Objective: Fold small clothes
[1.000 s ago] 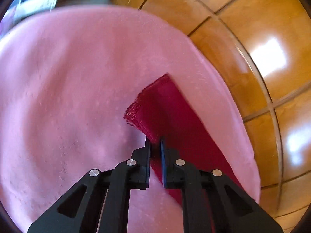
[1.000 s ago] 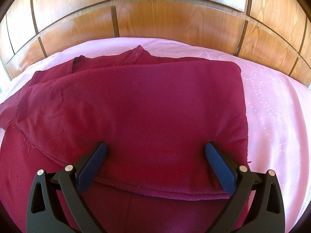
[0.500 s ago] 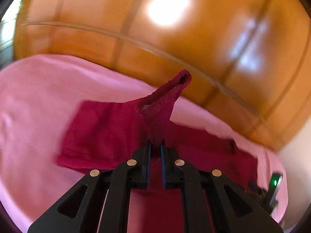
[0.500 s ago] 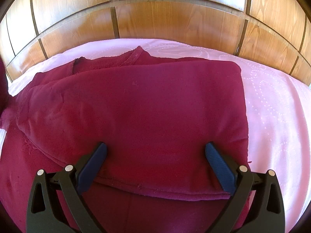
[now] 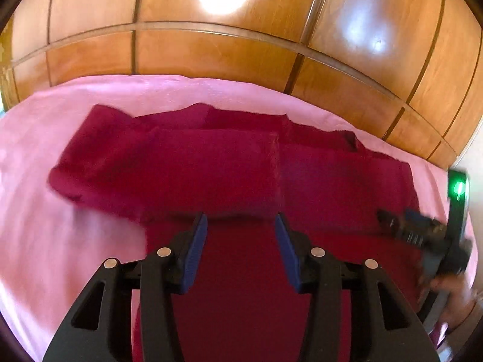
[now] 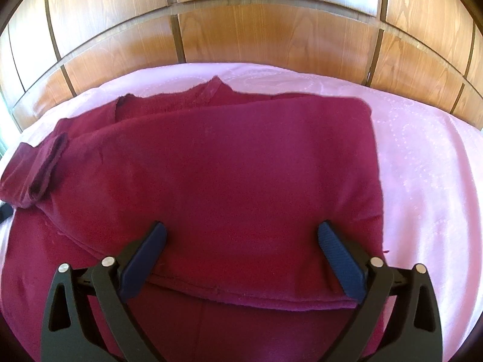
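Maroon garment beneath right gripper

Bright daylight in both my views. Left wrist view: two blown-out glare patches on the glossy wood panelling at 12 and 1 o'clock; motion blur smears the maroon garment and pink bedsheet toward 9 o'clock, and my right gripper at 3 o'clock is soft. Right wrist view is sharp, evenly lit, faint sheen on panels. Heavy fisheye bending, dark vignette at corners.
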Motion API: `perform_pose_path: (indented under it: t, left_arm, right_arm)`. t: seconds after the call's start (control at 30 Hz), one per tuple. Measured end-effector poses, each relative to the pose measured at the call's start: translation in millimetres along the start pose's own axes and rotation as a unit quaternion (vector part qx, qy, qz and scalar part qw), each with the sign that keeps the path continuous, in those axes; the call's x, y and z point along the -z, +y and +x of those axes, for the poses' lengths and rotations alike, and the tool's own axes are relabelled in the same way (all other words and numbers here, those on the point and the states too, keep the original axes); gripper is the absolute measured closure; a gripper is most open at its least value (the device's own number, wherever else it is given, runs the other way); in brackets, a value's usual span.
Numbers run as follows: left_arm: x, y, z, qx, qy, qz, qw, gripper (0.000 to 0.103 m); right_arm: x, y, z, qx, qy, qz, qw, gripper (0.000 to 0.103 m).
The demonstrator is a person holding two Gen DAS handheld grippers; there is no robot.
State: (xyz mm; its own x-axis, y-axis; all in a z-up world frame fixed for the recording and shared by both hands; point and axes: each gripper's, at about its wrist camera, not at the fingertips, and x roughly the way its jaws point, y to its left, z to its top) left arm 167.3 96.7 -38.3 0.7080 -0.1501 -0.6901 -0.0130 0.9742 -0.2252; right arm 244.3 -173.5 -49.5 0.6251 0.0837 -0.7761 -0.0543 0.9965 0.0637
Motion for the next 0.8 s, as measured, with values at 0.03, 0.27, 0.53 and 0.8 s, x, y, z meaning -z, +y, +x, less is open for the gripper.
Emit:
perform_pose_path:
  t: [0.03,0.27,0.53,0.8]
  left_arm:
    - [8.2,0.5,-2.1,0.001,0.002,-0.002,1.0,0.057]
    - [50.5,7.2,-10.3,-0.013,0.019,-0.002,0.9997,0.057]
    - [64.8,14.9,-6.9,-0.008,0.008,-0.009,0.9999,0.056]
    - [70.3,17.3,-8.0,-0.005,0.003,-0.004,1.0,0.052]
  right_arm:
    - [-4.6,6.7,-9.8,-0.025,-0.007,0.003,1.0,0.031]
    - [-27.1,92.1,-19.7,-0.237,0.02,-0.005,0.971,0.04]
    - [-35.3,182.4,50.3,-0.238,0.118,-0.004,0.964,0.063]
    - [-65.6,152.9,-29.6,-0.239,-0.009,-0.015,0.971,0.098]
